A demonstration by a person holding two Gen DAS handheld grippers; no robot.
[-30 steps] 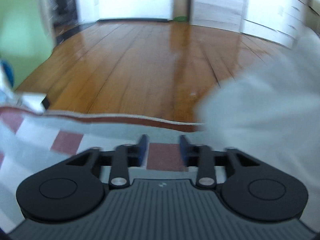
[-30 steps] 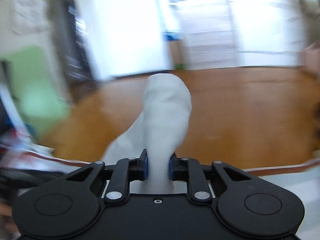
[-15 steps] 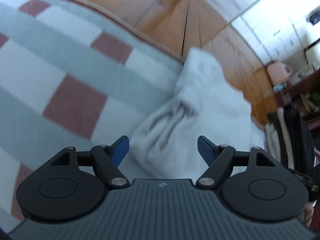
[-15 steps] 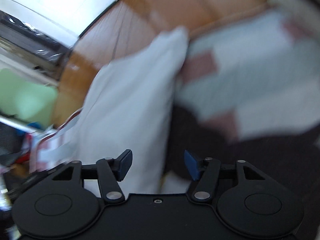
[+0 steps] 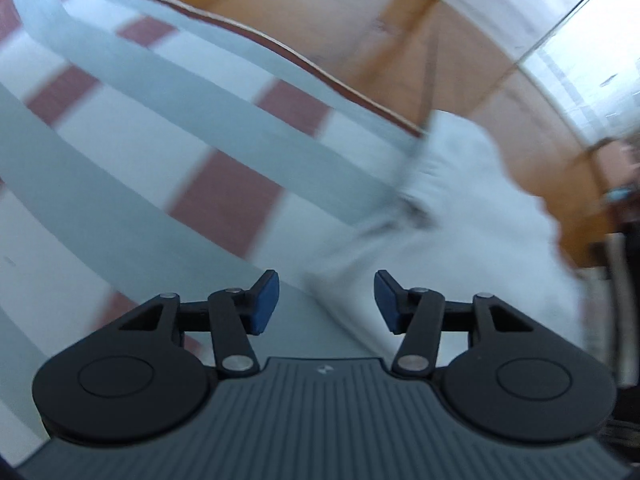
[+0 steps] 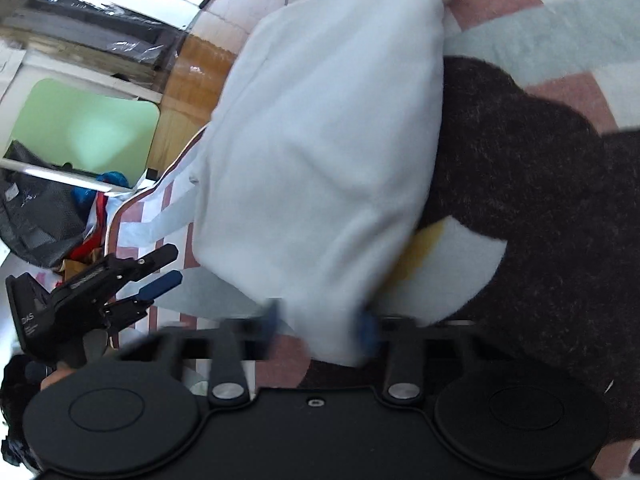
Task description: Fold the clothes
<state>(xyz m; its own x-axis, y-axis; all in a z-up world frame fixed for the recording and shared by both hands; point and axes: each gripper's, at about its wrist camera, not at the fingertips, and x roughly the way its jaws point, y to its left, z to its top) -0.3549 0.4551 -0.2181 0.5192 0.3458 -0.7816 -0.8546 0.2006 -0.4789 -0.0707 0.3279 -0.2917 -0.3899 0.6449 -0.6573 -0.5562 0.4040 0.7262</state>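
A white garment lies bunched on a checked grey, white and red blanket. My right gripper is low over its near end, jaws closing, with the blurred pads pressing a fold of the white cloth from both sides. In the left wrist view the same garment spreads to the right. My left gripper hovers over the garment's near edge, jaws closing but still apart, and the pads touch nothing. The left gripper also shows at the left of the right wrist view, beside the garment.
A dark fuzzy fabric with a white and yellow patch lies under and right of the garment. The blanket's red-trimmed edge borders a wooden floor. A green panel and piled bags stand at the left.
The right gripper let the raised garment drop onto the blanket, sank after it and closed on it again. The left gripper tipped down from the floor toward the blanket, widened, then narrowed.
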